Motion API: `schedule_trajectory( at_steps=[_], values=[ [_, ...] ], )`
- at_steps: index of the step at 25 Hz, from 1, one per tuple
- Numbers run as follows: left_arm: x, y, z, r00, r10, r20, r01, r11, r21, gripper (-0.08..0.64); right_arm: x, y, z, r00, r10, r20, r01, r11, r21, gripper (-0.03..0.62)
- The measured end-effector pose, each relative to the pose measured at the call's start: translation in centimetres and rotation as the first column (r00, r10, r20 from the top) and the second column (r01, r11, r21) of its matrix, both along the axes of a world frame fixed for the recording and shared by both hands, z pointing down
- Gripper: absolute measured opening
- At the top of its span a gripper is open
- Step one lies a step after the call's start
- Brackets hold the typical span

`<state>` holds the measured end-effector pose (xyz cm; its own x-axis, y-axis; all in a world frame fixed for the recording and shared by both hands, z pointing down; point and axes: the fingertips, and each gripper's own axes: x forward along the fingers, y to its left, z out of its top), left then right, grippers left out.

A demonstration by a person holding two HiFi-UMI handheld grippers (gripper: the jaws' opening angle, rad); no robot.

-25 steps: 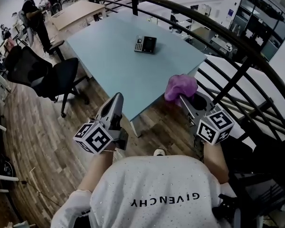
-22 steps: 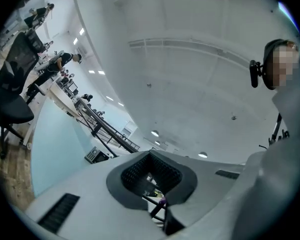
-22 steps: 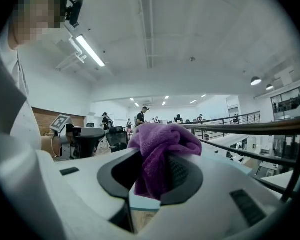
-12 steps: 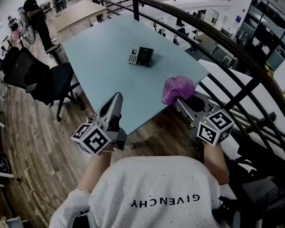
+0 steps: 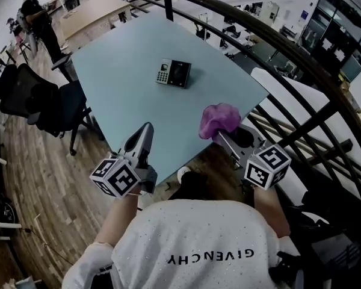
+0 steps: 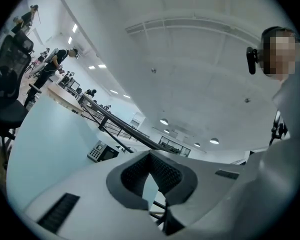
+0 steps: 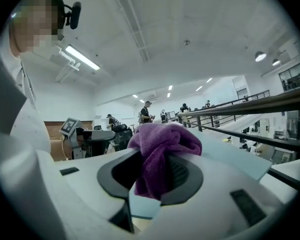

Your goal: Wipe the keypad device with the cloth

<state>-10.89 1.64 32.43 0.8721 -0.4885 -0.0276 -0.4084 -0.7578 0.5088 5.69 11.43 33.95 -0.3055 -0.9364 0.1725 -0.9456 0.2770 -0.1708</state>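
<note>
The keypad device point(image 5: 172, 73), dark with a grey key block on its left, lies flat near the middle of the pale blue table point(image 5: 120, 95); in the left gripper view the keypad device point(image 6: 101, 152) shows small, far ahead. My right gripper point(image 5: 217, 132) is shut on a bunched purple cloth point(image 5: 218, 119), held above the table's near right edge. The cloth point(image 7: 162, 151) bulges up out of the right gripper point(image 7: 157, 159). My left gripper point(image 5: 145, 132) hangs over the near edge, shut on nothing; in its own view the left gripper point(image 6: 150, 156) has its pads meeting.
A black office chair point(image 5: 45, 101) stands left of the table. A dark curved railing point(image 5: 277, 44) runs along the far and right sides. A person point(image 5: 36, 14) stands by a wooden table point(image 5: 96, 8) at the back left. Wooden floor point(image 5: 42, 179) lies below.
The person has stepped closer to the table. Both grippers have moved forward, from short of the near edge to over it; the cloth stays in the right gripper.
</note>
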Motion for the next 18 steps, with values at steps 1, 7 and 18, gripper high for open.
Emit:
schedule_trajectory(
  at_steps=[1, 7, 18],
  values=[
    [0.5, -0.9, 0.2, 1.0, -0.003, 0.004, 0.003, 1.0, -0.002, 0.011, 0.5, -0.6, 0.3, 1.0, -0.001, -0.007, 0.001, 1.0, -0.013, 0.106],
    [3.9, -6.1, 1.3, 1.0, 0.0, 0.013, 0.001, 1.0, -0.01, 0.011, 2.9, -6.4, 1.5, 0.999, -0.032, -0.016, 0.031, 0.997, -0.072, 0.107],
    [7.8, -13.9, 1.7, 0.997, 0.038, 0.063, -0.039, 0.999, 0.017, 0.012, 2.4, -18.5, 2.8, 0.978, -0.204, -0.049, 0.195, 0.969, -0.152, 0.107]
  ],
)
